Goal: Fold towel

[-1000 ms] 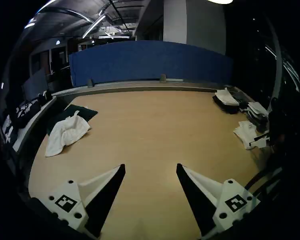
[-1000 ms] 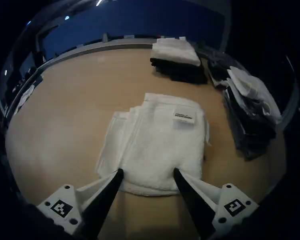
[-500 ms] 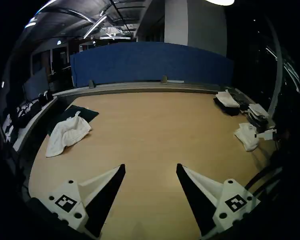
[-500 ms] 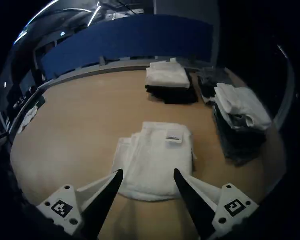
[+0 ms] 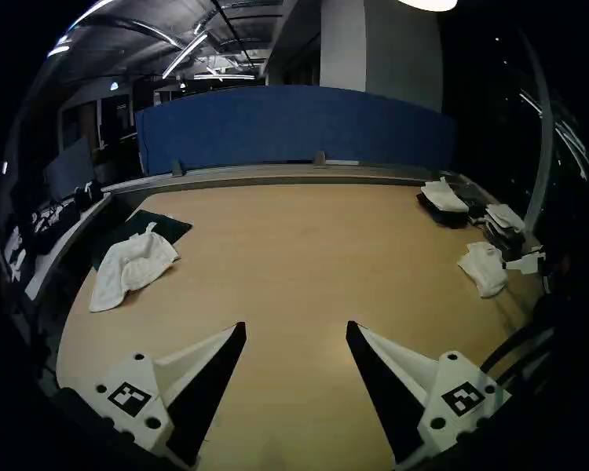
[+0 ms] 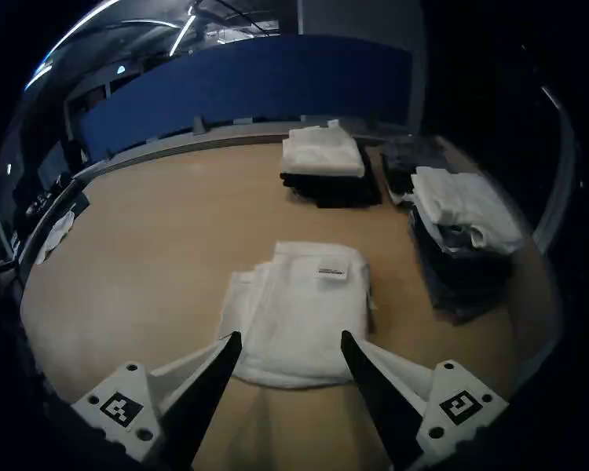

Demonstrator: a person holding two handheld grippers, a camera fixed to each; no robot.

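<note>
The right gripper [image 6: 289,337] hides near corners of the folded towel [image 6: 302,302]; a crumpled towel [image 5: 129,267] partly covers dark cloth [image 5: 159,222].

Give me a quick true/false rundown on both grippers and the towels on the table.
The right gripper is open and empty. True.
The left gripper is shut on a towel. False: it is open, with bare table between its fingers.
The folded white towel lies flat, apart from the stacks. True.
The white towel on the dark cloth is neatly folded. False: it lies crumpled.
</note>
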